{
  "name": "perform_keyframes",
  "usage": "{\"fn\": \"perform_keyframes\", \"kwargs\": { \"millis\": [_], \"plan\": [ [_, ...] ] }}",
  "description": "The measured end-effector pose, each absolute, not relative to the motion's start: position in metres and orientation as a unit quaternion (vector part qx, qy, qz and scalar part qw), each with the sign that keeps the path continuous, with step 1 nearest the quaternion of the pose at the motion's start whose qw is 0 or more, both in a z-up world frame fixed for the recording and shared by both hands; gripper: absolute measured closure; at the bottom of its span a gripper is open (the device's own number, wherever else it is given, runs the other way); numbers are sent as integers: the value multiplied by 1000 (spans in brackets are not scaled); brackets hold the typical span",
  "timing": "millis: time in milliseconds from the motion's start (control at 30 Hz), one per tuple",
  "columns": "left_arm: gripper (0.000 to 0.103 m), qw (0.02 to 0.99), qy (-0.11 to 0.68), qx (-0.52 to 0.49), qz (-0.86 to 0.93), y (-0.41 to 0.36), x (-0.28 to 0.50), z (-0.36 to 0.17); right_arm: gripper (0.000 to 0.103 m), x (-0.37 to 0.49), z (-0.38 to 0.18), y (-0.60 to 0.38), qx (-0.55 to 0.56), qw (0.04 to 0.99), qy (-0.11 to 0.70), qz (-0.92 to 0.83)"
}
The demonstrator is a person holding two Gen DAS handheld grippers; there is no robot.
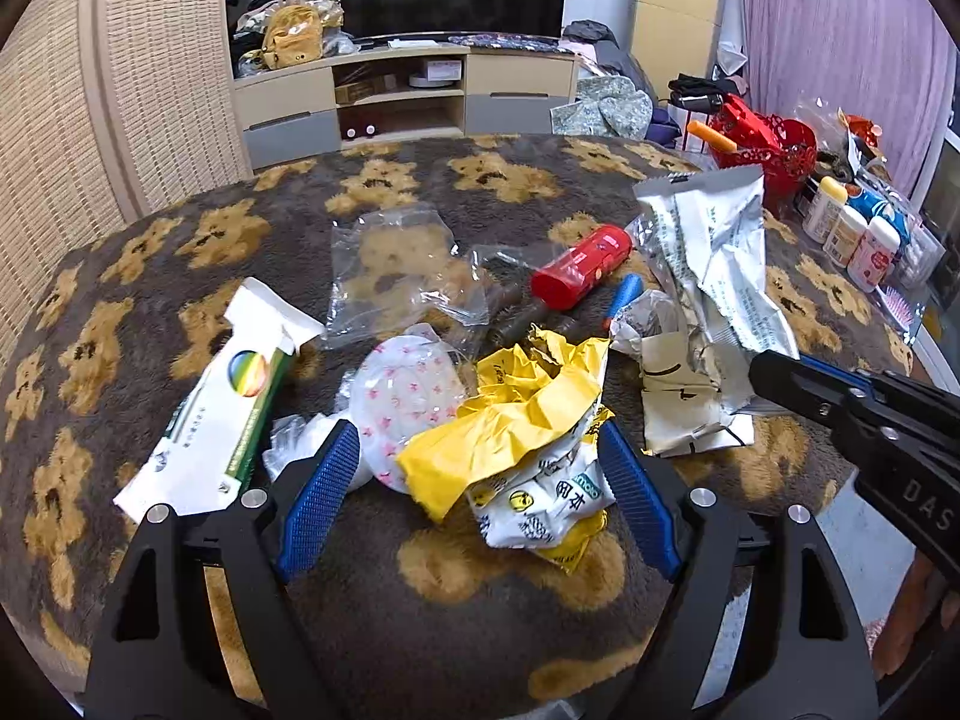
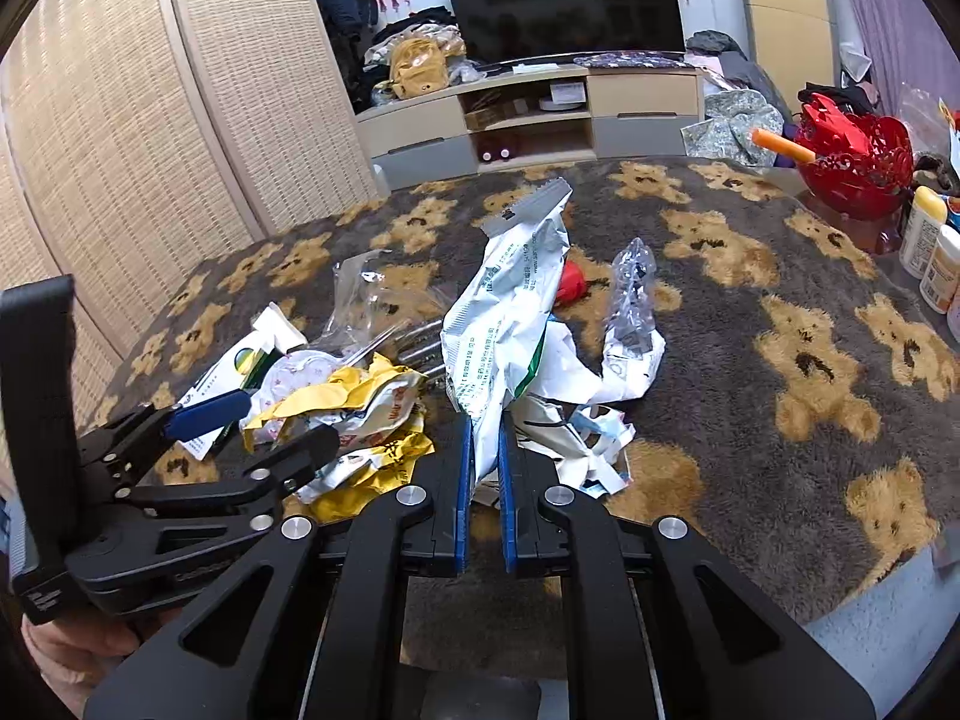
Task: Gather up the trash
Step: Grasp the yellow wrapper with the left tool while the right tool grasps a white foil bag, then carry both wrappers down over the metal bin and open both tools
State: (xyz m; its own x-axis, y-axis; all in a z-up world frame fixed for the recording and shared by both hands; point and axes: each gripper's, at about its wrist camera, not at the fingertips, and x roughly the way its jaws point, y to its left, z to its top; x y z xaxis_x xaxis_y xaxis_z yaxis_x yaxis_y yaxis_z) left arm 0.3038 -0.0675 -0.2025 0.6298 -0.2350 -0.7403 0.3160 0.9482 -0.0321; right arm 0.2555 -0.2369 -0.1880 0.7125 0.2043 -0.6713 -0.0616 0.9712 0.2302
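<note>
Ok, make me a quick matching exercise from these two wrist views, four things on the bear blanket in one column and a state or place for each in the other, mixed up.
Things:
1. white snack bag
2. yellow wrapper
3. red tube
4. red basket

States or places:
A. holds an orange stick
B. lying on its side mid-pile
C. pinched by the right gripper
D. between the open fingers of the left gripper

Pairs: 1-C, 2-D, 3-B, 4-A
</note>
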Motion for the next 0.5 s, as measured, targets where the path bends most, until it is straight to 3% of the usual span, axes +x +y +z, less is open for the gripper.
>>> {"fn": "perform_keyframes", "kwargs": {
  "millis": [167,233,300,500],
  "plan": [
    [36,897,408,53,-160,-75,300,-212,93,254,-194,-244,96,919,377,68],
    [50,900,403,51,-160,-74,296,-210,93,252,-193,-245,96,919,377,66],
    [57,897,407,34,-170,-71,293,-207,93,249,-190,-246,96,920,375,65],
    [61,908,386,33,-161,-69,275,-186,93,232,-171,-245,94,927,357,69]
  ]
}}
